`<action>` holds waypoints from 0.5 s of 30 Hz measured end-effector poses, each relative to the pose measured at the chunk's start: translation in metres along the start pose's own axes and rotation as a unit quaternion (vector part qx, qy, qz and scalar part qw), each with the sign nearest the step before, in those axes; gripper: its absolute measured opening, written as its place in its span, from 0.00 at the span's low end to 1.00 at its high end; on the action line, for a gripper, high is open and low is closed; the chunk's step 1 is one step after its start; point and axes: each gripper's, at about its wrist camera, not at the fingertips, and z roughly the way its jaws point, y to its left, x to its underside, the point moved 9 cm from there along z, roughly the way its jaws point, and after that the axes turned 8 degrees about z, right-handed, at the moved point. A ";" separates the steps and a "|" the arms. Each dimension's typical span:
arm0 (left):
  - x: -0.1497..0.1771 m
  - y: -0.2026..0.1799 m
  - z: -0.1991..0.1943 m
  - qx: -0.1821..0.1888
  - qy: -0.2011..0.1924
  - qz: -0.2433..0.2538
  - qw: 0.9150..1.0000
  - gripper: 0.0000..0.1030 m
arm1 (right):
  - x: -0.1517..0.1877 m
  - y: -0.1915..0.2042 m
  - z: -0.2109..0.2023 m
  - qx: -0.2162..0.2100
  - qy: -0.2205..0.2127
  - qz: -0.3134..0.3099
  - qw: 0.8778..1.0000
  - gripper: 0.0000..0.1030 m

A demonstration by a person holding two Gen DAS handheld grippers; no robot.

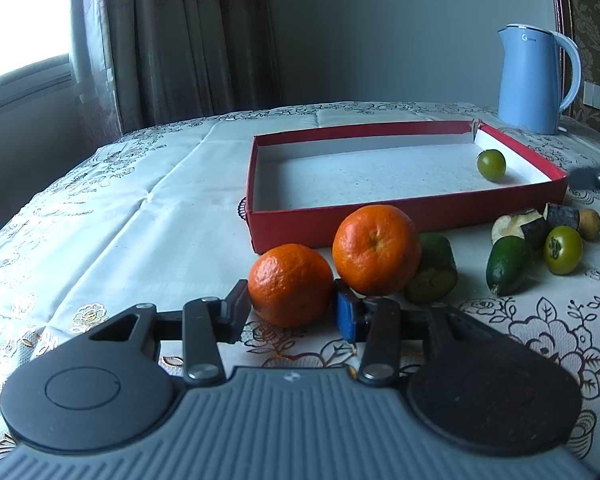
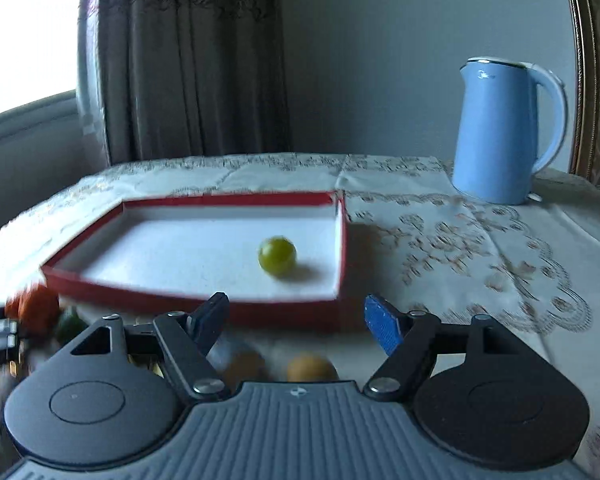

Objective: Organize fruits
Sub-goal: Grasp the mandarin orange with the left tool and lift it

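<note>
The left tongs (image 1: 292, 308) pinch the near orange (image 1: 290, 284) in front of the red box (image 1: 400, 216): firm, round, grippable across its middle. The right tongs (image 2: 296, 316) gape empty.

light: window (image 1: 16, 12) glare, left | right view motion-blurred | edges fisheye-bent

Right wrist view is motion-blurred; the tool body hides most of two yellowish fruits (image 2: 312, 368); oranges (image 2: 38, 312) smear at left edge.
</note>
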 end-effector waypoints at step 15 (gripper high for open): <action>0.000 0.002 -0.003 -0.004 0.004 -0.013 1.000 0.40 | 0.034 -0.033 0.001 0.014 0.052 0.052 0.997 0.88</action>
